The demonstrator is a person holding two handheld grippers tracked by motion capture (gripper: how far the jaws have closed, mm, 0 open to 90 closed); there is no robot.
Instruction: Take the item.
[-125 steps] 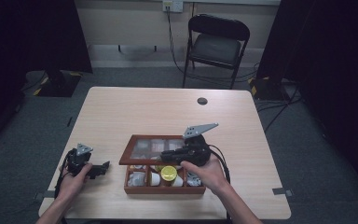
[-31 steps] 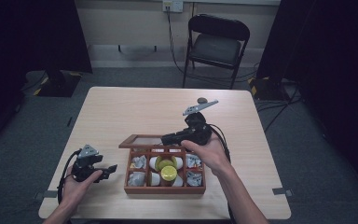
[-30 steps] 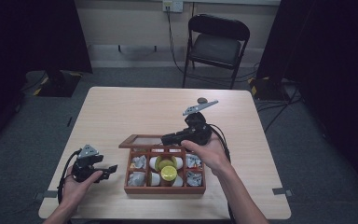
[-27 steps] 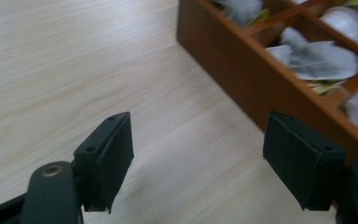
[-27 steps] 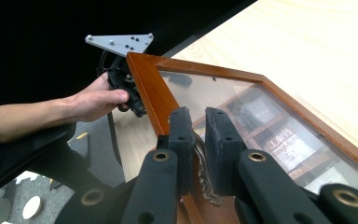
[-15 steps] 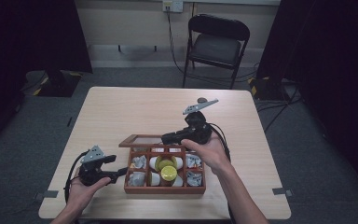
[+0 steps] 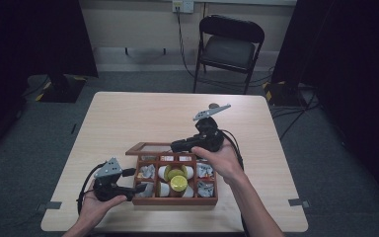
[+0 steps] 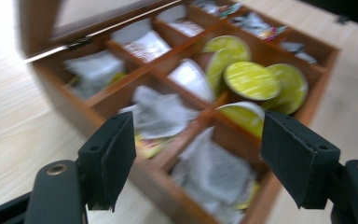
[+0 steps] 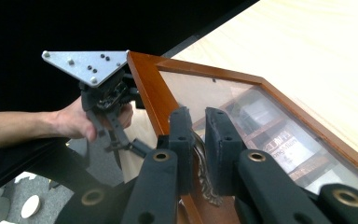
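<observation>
Left gripper point(image 7: 137, 180) nearer box point(image 7: 175, 197)

Right gripper point(image 9: 198, 140) clamps the glass lid's point(image 9: 242, 100) wooden frame.

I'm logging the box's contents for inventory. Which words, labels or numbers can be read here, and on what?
None can be read.
Label seen through the glass lid: dark print, too blurred.
White labels at the box's back row: too small.
Yellow pod lids: faint lines, blurred.
Packets: blurred.
</observation>
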